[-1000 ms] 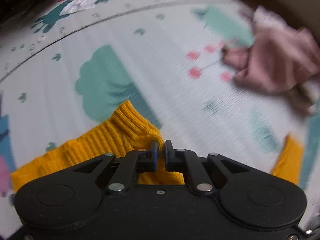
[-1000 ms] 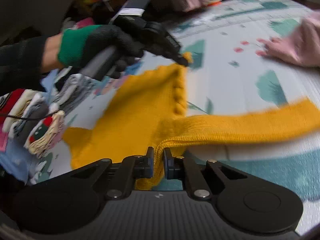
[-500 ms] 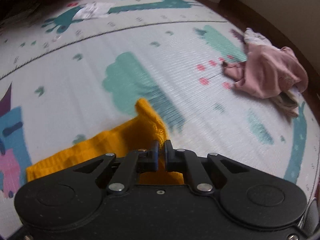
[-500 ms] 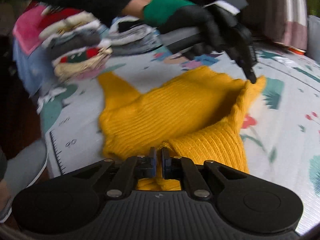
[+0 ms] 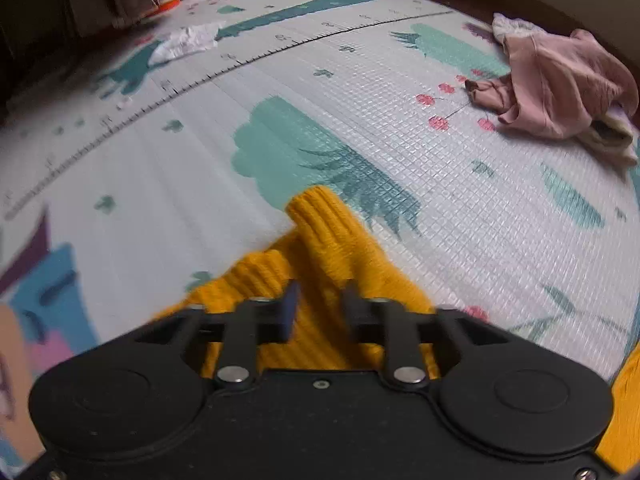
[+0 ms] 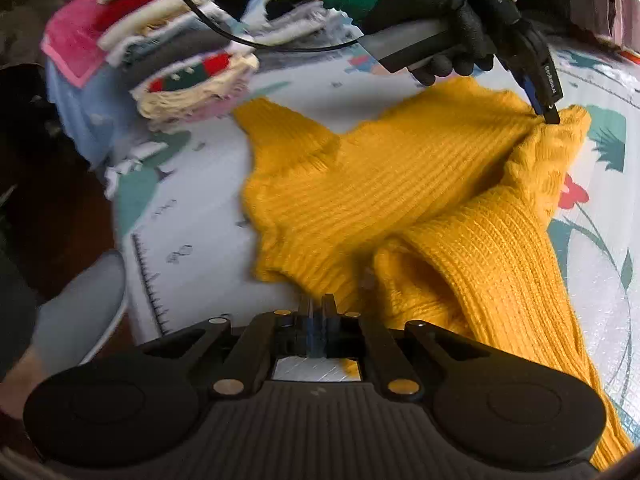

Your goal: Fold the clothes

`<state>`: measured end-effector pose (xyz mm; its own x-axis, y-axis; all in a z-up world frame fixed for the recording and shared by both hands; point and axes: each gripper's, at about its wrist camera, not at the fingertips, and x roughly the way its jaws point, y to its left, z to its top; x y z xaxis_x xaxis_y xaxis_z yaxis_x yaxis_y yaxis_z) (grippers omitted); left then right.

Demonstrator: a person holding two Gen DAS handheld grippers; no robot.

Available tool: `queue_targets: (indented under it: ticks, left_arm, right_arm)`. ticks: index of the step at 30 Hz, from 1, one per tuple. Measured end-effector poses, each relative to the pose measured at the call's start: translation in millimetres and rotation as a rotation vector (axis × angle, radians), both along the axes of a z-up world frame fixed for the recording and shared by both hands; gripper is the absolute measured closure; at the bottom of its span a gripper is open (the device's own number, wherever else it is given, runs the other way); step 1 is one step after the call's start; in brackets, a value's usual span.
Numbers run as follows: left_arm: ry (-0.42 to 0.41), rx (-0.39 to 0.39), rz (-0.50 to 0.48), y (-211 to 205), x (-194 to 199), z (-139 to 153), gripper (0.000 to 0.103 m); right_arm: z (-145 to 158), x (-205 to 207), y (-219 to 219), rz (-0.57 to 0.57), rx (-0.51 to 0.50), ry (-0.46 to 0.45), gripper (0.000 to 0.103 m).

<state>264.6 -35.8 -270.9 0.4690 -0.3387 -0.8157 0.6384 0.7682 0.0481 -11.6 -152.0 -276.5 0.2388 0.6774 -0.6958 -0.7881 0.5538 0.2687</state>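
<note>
**Letting go of the folded sleeve on the yellow sweater**

From the left wrist camera, we look down along the left gripper (image 5: 318, 306) at a patterned play mat (image 5: 280, 92). A yellow knit sweater (image 5: 324, 248) lies on the mat right under the gripper, its ribbed cuff pointing away from us. The jaws are opening: knit sits in the gap between them, but the pads no longer press on it. Far off at the upper right lies a crumpled pink garment (image 5: 556, 88), and a small white cloth (image 5: 186, 40) lies near the mat's far edge.

From the right wrist camera, we see the sweater (image 6: 380, 184) spread across the mat, with one sleeve folded diagonally over the body toward us. The right gripper (image 6: 318, 306) has its jaws closed together; its tips sit at the sweater's near edge, and we cannot tell whether they pinch any knit. Across the sweater, a gloved hand (image 6: 436, 20) holds the left gripper, whose tips touch the knit at the far corner. A stack of folded clothes (image 6: 168, 48) sits beyond, at the upper left.

We judge that a sleeve fold is just being set down. Next, we would need the left gripper to lift clear without dragging the knit, then take a fresh hold for the following fold.
</note>
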Motion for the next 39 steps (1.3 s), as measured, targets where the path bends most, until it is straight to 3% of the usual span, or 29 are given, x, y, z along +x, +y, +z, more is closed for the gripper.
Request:
queue_targets:
  ticks: [3,8,11,14,19,23,26,31,34,39]
  left_arm:
    - [-0.034,-0.042,-0.1,2.7,-24.1,28.8,0.072]
    - [0.111,-0.096,-0.345,-13.7,-78.2,34.5,0.072]
    - [0.152,0.03,-0.439,-22.3,-105.7,4.3,0.073]
    - [0.064,0.075,-0.522,-12.4,-126.6,-19.2,0.073]
    - [0.094,0.057,-0.509,-2.8,-122.0,-6.0,0.073]
    - [0.18,-0.053,-0.464,1.6,-112.0,9.3,0.073]
    - [0.211,-0.082,-0.451,-4.7,-110.1,10.6,0.073]
    - [0.294,-0.167,-0.418,-21.7,-106.4,11.9,0.072]
    - [0.351,-0.183,-0.508,-47.5,-108.4,13.6,0.059]
    - [0.444,-0.124,-0.636,-101.2,-113.8,-9.2,0.059]
  right_arm:
    - [11.9,-10.0,-19.9,-0.034,0.023,-0.026,0.096]
    - [11.5,-9.2,-36.6,-0.149,-0.023,-0.054,0.094]
    - [9.8,-5.2,-33.5,-0.177,-0.045,-0.069,0.094]
    - [7.0,-4.1,-29.4,-0.168,-0.056,-0.079,0.094]
    - [14.4,-10.8,-36.8,-0.196,-0.052,-0.136,0.092]
    - [5.7,-2.7,-26.9,-0.204,-0.087,-0.137,0.092]
    - [-11.5,6.8,-16.7,-0.185,-0.116,-0.09,0.093]
    - [-10.3,9.9,-5.6,-0.152,-0.152,-0.113,0.094]
    - [-6.5,-1.3,-4.7,-0.145,-0.172,-0.171,0.094]
    - [-7.0,-10.8,0.7,-0.122,-0.206,-0.23,0.093]
